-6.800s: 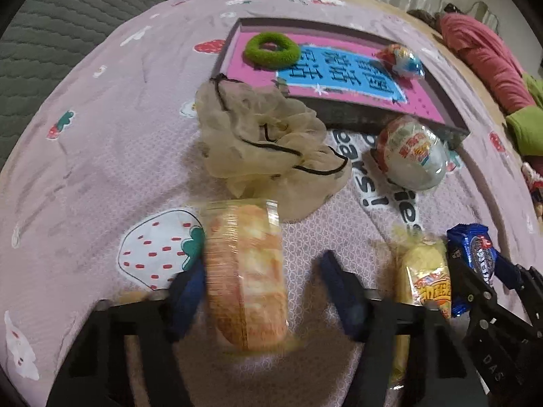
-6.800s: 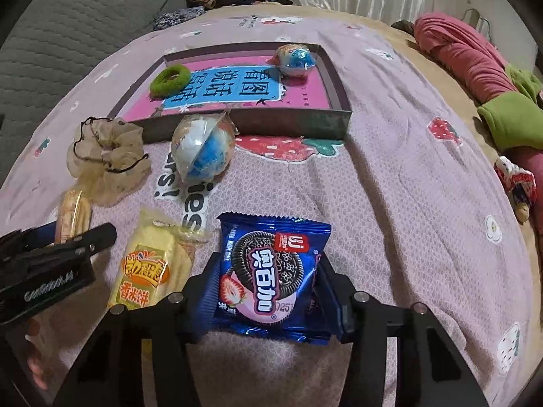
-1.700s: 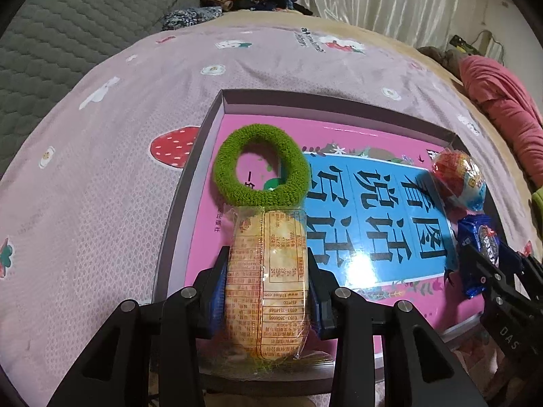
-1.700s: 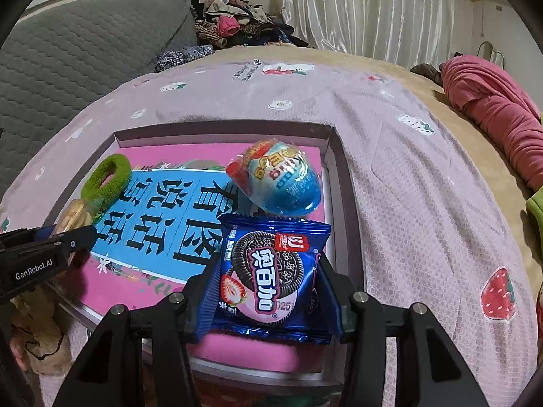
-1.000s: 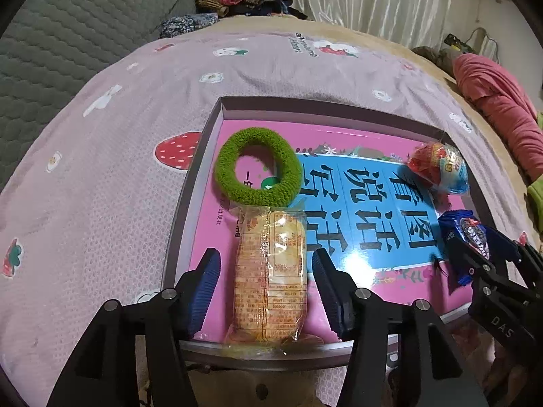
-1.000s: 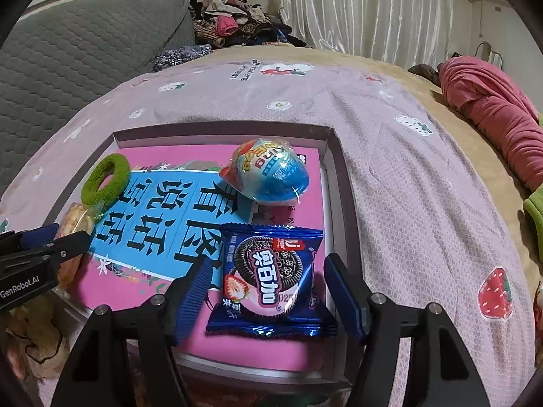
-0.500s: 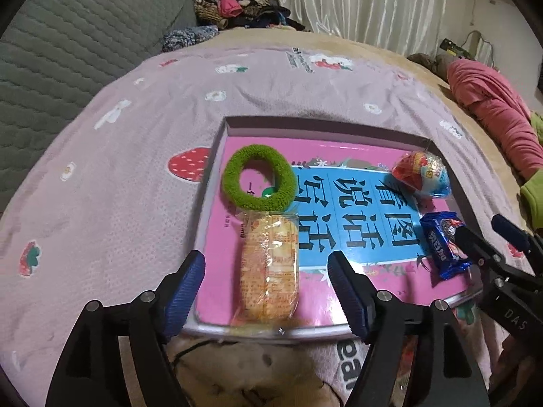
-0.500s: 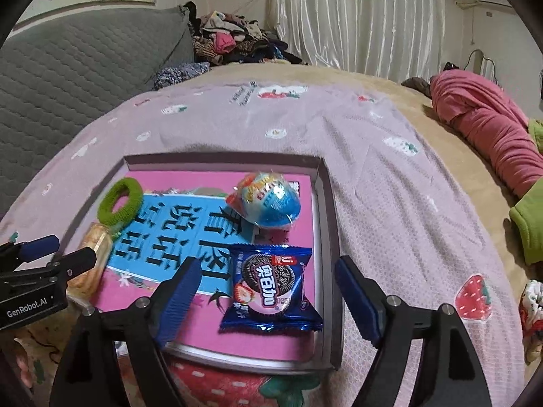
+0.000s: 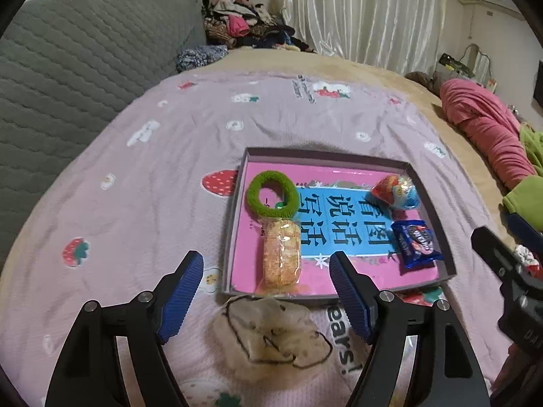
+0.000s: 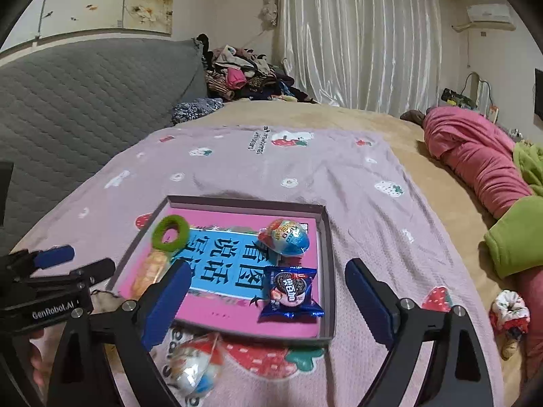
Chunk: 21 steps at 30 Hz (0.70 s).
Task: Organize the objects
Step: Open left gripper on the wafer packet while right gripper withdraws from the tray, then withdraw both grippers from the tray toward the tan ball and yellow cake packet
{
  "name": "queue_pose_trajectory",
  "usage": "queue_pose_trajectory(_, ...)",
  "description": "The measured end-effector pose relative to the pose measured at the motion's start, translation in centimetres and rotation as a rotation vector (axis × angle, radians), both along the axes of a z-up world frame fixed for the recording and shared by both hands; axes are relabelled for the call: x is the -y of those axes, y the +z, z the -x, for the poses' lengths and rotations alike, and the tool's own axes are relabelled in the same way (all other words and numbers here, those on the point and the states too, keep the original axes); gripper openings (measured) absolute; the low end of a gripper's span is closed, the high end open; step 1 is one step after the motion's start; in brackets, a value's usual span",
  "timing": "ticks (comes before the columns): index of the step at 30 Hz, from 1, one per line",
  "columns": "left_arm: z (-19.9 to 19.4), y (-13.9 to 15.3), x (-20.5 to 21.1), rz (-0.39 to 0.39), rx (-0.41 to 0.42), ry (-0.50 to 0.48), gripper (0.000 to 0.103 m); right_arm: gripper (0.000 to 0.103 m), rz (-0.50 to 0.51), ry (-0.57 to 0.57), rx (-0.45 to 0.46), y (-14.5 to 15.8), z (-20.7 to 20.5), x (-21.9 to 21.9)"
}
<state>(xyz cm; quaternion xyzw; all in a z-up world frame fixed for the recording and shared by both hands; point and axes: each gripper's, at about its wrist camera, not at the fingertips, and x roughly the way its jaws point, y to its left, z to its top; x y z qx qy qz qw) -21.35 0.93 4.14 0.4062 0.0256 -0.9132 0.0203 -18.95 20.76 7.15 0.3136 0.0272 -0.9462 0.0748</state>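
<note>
You are holding the left gripper (image 9: 266, 291) with its jaws spread wide and nothing between them, hovering above the near edge of the tray (image 9: 234, 234). Directly ahead at 12 o'clock, the wrapped orange cake (image 9: 281, 257) is lying inside the tray, its far end touching the green hair ring (image 9: 272, 198). At 6 o'clock, just outside the tray wall, the beige sheer scrunchie (image 9: 275, 335) is resting on the pink strawberry-print sheet (image 9: 152, 203).

You are also keeping the right gripper (image 10: 266, 302) spread wide and carrying nothing. At its 12 o'clock, the blue Oreo packet (image 10: 291, 294) is lying flat in the tray (image 10: 326, 254) near the right wall, with the foil-wrapped toy egg (image 10: 285, 236) just beyond it. At 7 o'clock, outside the tray, a second wrapped egg (image 10: 197, 363) is lying on the sheet. At 3 o'clock, a red-and-white scrunchie (image 10: 509, 312) is sitting well apart from the tray.
</note>
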Motion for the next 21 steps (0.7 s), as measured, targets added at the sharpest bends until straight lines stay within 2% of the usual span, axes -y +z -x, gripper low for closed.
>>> queue_pose_trajectory(13,-6.9,6.3,1.3,0.023,-0.057,0.022,0.081,0.096,-0.068,0.000,0.009,4.0,-6.0,1.7)
queue_pose_trajectory(21,-10.9,7.9,3.0,0.030,-0.056,0.021,0.081,0.096,-0.097,-0.006,0.015,5.6,-9.8,2.8)
